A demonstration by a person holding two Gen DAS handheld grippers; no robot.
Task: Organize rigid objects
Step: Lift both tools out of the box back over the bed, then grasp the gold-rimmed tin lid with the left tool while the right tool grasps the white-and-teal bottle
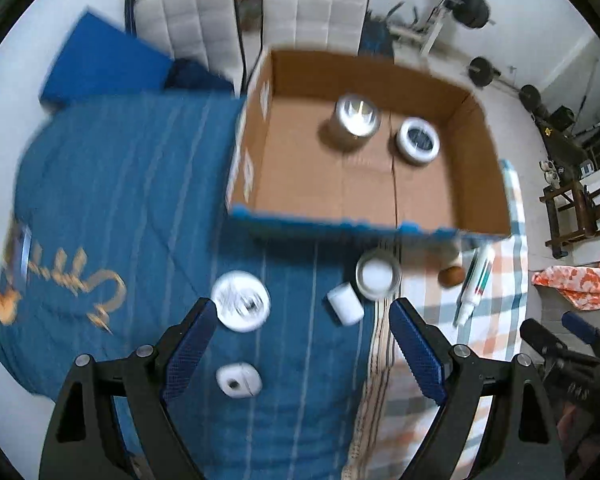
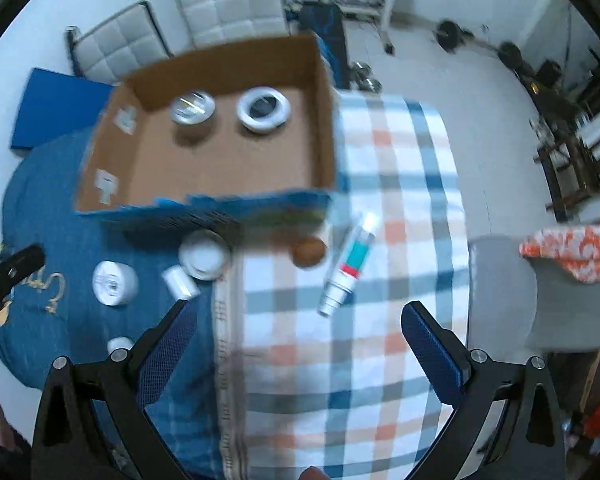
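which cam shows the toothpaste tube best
The right wrist view: the toothpaste tube lies whole on the checked cloth, its teal and red bands readable. In the left wrist view the same tube appears thin and blurred near the box corner, its colours hard to make out.

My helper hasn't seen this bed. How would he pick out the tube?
Find the open cardboard box; the checked cloth lies beside it. On that cloth, just past the box's near corner, lies the tube, next to a brown egg-shaped object. It alone is long and slim.
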